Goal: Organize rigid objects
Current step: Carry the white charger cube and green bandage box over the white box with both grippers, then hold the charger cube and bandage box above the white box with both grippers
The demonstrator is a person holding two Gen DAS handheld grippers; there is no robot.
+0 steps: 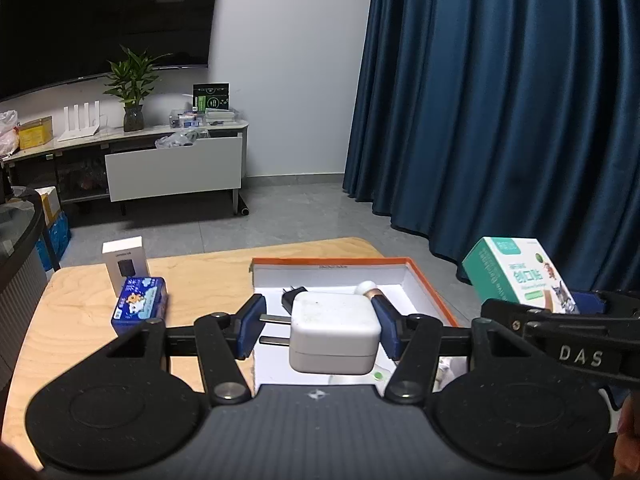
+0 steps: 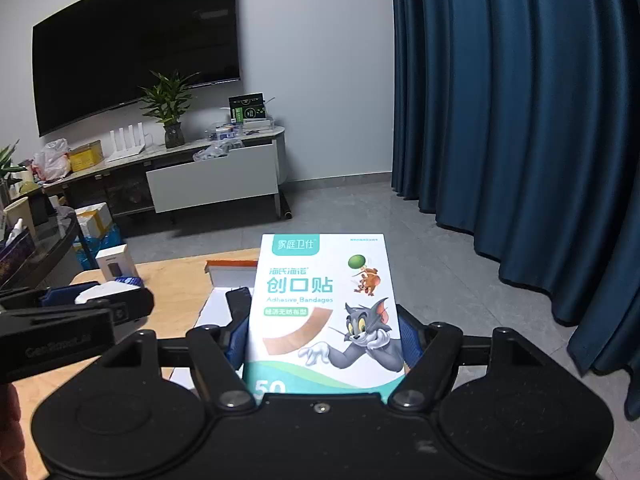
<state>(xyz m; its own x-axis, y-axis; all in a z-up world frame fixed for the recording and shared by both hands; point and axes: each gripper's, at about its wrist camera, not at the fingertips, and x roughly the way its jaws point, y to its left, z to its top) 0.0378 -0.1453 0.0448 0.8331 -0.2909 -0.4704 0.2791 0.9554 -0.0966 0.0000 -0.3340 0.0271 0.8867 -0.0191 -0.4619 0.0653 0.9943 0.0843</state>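
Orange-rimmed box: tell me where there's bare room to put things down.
Inside the orange-rimmed box, the white floor along the far wall is bare. Its middle is crowded by the black adapter and brush. Outside, bare table lies between it and the blue pack.

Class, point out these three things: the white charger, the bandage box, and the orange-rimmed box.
white charger [image 1: 334,328], left wrist view, middle of its top face.
bandage box [image 2: 320,304], right wrist view, middle of its printed front.
orange-rimmed box [image 1: 432,296], left wrist view, its right rim.
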